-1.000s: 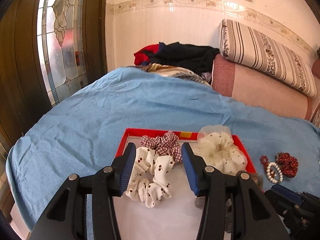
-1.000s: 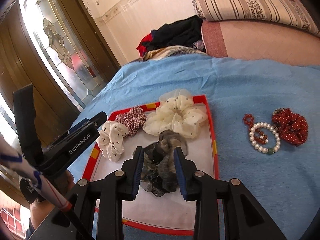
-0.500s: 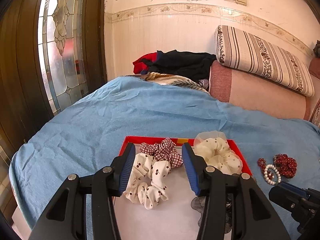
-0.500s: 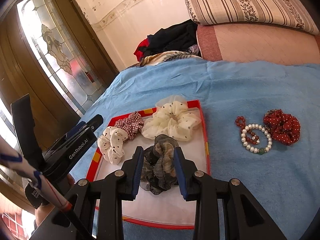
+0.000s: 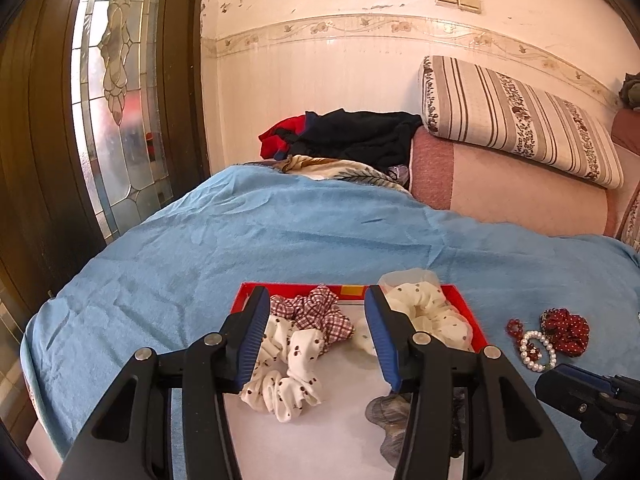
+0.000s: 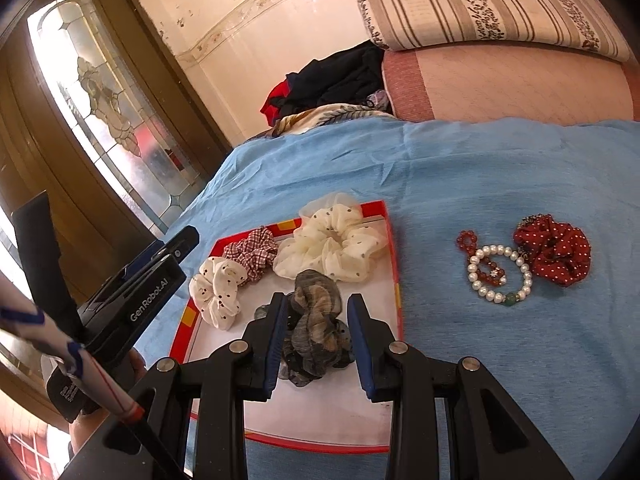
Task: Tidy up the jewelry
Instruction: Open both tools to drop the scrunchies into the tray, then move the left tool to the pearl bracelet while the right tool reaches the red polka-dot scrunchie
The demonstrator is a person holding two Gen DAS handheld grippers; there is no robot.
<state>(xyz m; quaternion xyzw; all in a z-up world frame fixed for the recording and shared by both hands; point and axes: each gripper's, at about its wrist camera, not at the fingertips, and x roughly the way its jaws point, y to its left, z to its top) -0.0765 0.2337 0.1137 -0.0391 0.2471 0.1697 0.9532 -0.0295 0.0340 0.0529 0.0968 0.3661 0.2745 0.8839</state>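
Observation:
A red-rimmed white tray (image 6: 394,240) lies on the blue bedspread. In it are a cream dotted scrunchie (image 6: 332,250), a red plaid scrunchie (image 6: 252,250), a white cherry-print scrunchie (image 6: 216,284) and a grey-brown scrunchie (image 6: 316,320). My right gripper (image 6: 318,320) is open above the grey-brown scrunchie, apart from it. My left gripper (image 5: 314,316) is open above the white scrunchie (image 5: 288,364) and plaid scrunchie (image 5: 316,312), holding nothing. On the bedspread right of the tray lie a pearl bracelet (image 6: 500,276), a red bead bracelet (image 6: 468,240) and a red dotted scrunchie (image 6: 554,250).
A pink bolster (image 5: 512,196) with a striped pillow (image 5: 516,116) lies at the far side. A pile of dark clothes (image 5: 352,136) sits by the wall. A stained-glass door (image 5: 116,100) stands to the left, past the bed edge.
Both grippers have pulled back and up from the tray. The grey-brown scrunchie stays on the tray, now lower between the right fingers. Nothing was picked up.

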